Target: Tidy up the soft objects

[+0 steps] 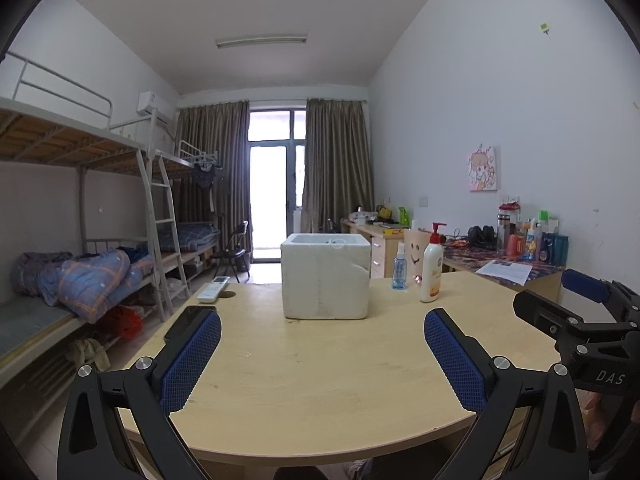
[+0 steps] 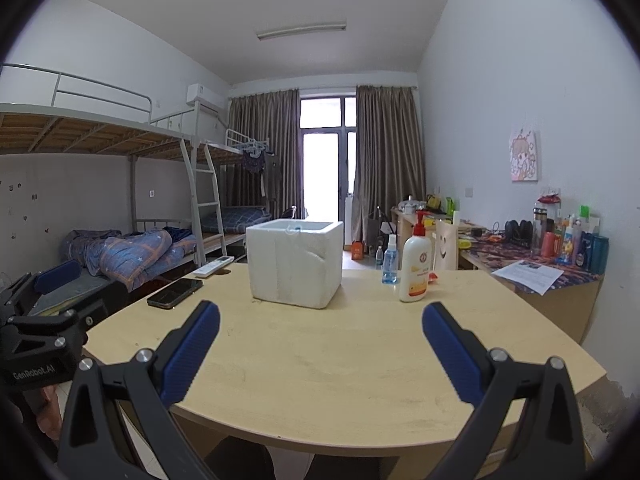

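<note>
A white foam box (image 1: 326,276) stands open-topped in the middle of a light wooden table (image 1: 320,380); it also shows in the right wrist view (image 2: 295,262). Something small and white with a bit of blue peeks over its rim (image 2: 294,230); I cannot tell what it is. My left gripper (image 1: 322,354) is open and empty, held above the table's near edge, short of the box. My right gripper (image 2: 320,350) is open and empty, likewise short of the box. Each gripper appears at the edge of the other's view.
A white pump bottle (image 2: 415,266) and a small blue spray bottle (image 2: 390,260) stand right of the box. A black phone (image 2: 175,293) and a white remote (image 2: 213,267) lie to its left. Bunk beds (image 1: 80,272) line the left wall, a cluttered desk (image 2: 552,264) the right.
</note>
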Motion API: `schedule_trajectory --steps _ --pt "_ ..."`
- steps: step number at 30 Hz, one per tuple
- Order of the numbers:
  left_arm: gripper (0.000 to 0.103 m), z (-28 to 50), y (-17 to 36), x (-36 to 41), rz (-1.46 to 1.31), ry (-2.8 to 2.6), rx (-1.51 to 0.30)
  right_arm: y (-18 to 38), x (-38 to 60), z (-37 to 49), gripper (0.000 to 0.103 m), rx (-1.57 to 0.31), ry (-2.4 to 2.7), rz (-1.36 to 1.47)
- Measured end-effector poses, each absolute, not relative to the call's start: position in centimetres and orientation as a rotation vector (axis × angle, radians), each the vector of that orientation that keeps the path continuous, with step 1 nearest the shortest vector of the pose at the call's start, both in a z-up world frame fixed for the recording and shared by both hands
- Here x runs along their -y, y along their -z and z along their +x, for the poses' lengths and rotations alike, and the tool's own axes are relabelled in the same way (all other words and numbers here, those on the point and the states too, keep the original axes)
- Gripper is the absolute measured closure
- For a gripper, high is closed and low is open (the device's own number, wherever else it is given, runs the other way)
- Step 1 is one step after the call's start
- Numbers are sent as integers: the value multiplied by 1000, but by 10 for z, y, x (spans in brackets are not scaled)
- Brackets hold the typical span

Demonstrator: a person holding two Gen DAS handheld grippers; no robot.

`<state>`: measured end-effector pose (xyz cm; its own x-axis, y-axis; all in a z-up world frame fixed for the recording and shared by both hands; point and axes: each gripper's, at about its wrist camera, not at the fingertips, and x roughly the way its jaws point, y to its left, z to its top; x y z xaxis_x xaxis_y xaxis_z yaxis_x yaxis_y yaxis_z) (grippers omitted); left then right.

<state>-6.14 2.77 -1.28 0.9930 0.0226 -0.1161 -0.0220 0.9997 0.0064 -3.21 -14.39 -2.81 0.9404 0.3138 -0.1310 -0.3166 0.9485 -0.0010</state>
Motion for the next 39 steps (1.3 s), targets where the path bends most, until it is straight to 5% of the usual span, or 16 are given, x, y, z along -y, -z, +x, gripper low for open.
schedule_trajectory --steps 39 --pt "1 -67 13 -26 5 0 -105 29 145 -36 1 -134 -321 -25"
